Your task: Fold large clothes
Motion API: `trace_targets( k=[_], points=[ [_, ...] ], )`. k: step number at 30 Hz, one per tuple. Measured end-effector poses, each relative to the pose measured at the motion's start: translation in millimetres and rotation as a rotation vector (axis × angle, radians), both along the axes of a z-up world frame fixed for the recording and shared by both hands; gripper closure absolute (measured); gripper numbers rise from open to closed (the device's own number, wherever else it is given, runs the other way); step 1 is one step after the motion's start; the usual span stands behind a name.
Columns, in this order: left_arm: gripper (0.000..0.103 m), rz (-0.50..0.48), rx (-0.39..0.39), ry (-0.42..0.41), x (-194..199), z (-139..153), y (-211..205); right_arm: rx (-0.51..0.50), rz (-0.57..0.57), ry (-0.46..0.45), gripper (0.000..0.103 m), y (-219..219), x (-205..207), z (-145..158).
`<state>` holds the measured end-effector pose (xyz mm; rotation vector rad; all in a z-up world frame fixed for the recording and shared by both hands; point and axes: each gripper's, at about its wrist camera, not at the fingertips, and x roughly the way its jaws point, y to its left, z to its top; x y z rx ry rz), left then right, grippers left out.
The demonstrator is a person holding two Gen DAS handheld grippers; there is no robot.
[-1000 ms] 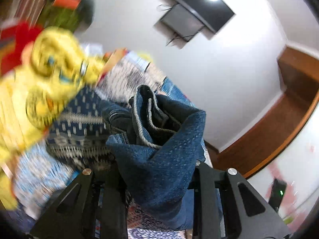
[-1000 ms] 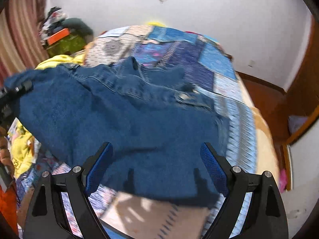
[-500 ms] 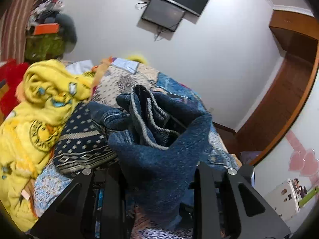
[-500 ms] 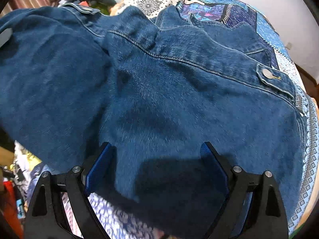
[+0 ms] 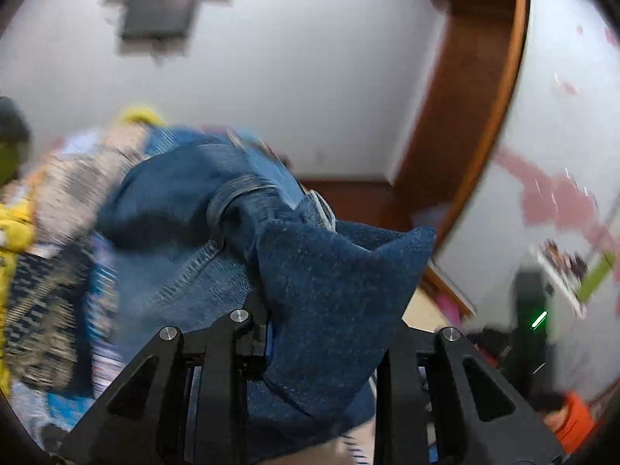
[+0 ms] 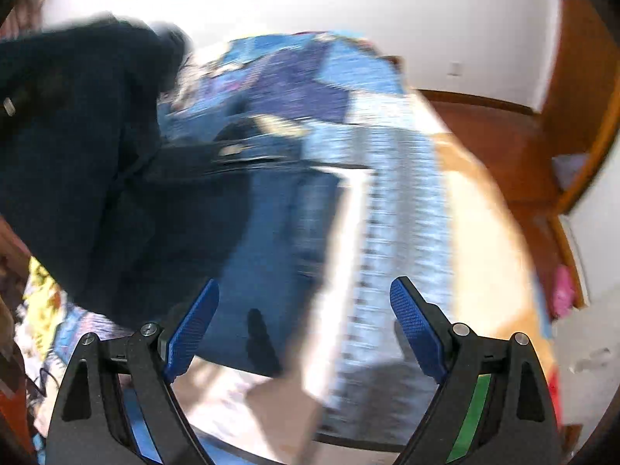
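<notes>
A blue denim jacket lies partly on the patchwork bed. My left gripper is shut on a bunched corner of the jacket, which sticks up between its fingers. In the right wrist view the jacket hangs dark at the left and spreads over the quilt. My right gripper is open and empty above the bed, its blue pads wide apart. Both views are motion-blurred.
Yellow clothes lie at the bed's left side. A screen hangs on the white wall. A wooden door frame and wooden floor are to the right of the bed.
The left gripper has swung right with the jacket corner still held. The right gripper has pulled back from the jacket and now looks over the bed's right side.
</notes>
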<state>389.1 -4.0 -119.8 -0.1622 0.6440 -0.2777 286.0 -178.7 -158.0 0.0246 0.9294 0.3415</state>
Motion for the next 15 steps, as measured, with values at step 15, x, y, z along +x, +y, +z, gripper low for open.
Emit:
trace_targets(
  k=[15],
  points=[
    [0.043, -0.240, 0.144, 0.334, -4, -65, -54, 0.055, -0.079, -0.011, 0.015, -44, -12, 14]
  ],
)
